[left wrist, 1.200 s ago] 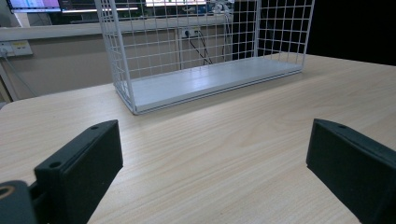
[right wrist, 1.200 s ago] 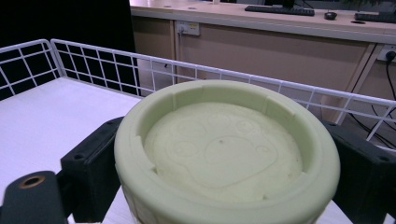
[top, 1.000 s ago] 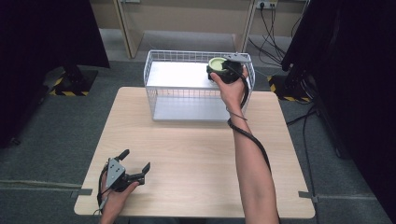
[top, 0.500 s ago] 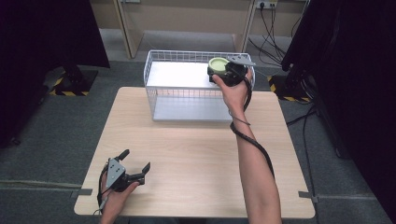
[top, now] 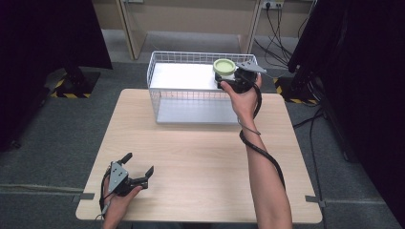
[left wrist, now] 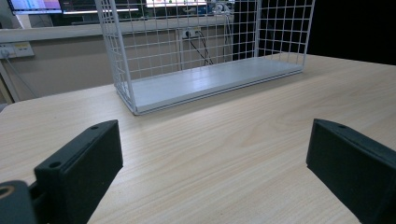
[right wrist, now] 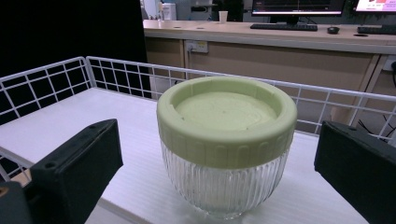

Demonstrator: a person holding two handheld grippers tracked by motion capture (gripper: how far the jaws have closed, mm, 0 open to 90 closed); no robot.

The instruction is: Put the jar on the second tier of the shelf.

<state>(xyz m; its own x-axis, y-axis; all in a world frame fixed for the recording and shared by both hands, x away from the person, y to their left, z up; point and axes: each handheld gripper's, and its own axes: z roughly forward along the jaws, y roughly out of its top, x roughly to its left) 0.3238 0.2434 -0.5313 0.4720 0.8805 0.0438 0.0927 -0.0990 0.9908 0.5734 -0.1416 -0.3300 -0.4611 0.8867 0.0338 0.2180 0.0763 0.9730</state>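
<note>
Right gripper view: ribbed glass jar (right wrist: 226, 154) with pale green screw lid (right wrist: 227, 114), upright on the white floor of a wire basket (right wrist: 56, 77), standing between two black jaws spread wide and touching neither. High view: same jar (top: 224, 68) at the basket's (top: 157, 86) right rear corner, right gripper (top: 229, 81) just behind it, held above the basket's near rim. Left gripper (top: 138, 171) resting at the wooden table's (top: 200, 157) near left corner, jaws apart, holding nothing, well away from the basket. Judging by this: jar placed in the basket and released, or about to be grasped; cannot tell which. Left to do: either backing the hand away or closing on the jar.
</note>
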